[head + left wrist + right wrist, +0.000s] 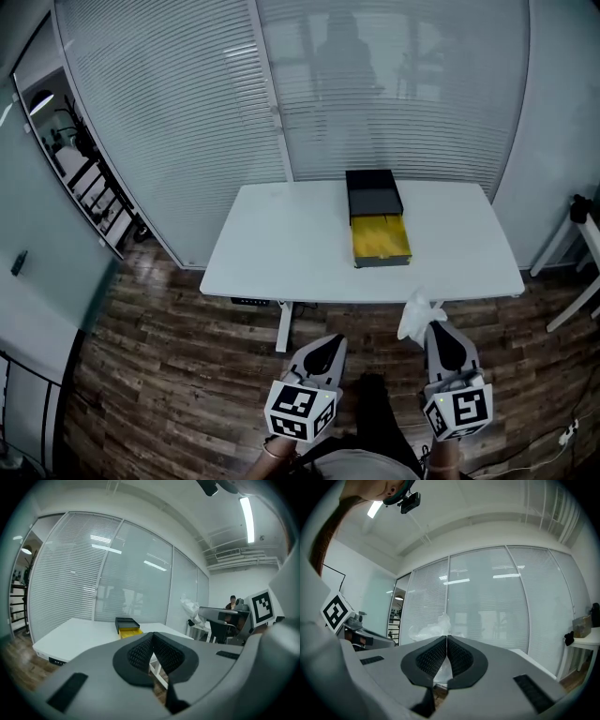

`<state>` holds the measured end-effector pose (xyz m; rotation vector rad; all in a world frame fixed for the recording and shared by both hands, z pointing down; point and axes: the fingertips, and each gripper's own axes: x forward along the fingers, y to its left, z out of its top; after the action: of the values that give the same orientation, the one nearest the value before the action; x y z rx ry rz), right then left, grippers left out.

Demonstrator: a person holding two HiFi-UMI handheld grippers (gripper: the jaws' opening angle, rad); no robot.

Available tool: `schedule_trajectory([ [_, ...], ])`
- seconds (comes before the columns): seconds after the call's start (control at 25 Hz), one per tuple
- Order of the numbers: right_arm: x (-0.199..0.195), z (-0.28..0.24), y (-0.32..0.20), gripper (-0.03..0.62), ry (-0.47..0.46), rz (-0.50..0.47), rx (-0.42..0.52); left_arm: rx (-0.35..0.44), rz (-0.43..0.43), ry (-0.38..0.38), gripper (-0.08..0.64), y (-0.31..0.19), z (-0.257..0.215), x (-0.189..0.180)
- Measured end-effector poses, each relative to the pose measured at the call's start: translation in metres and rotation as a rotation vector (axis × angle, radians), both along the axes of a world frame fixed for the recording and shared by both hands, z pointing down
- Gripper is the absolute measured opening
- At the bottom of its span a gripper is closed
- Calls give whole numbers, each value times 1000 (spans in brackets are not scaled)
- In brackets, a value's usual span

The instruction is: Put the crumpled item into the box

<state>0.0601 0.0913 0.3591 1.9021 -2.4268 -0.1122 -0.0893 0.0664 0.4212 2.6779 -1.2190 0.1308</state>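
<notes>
The right claw (433, 324) is closed tight on the crumpled item (415, 314), a white, thin-looking wad that sticks out past its tips, held off the near edge of the white worktop (281, 246) and apart from the box (381, 242). The box lies open on the worktop toward the far side, showing a yellow inside, with a black tray-like part (373, 194) touching its far end. The left claw (335, 340) has its jaws pressed together on nothing, short of the worktop.
</notes>
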Motion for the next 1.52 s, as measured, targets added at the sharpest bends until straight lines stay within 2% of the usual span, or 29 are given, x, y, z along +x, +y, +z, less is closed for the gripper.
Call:
schedule_trajectory([
  [0.4,24,5,-66,31,-17,-32,-11,-5,-21,-8,17,-64,1,28],
  [0.92,67,7,-159,31,-51,-95,-36,1,-28,-34,17,-152,-7,86],
  [1.52,91,33,-262,31,-25,-193,-107,-7,-98,-59,17,-240,-6,118],
])
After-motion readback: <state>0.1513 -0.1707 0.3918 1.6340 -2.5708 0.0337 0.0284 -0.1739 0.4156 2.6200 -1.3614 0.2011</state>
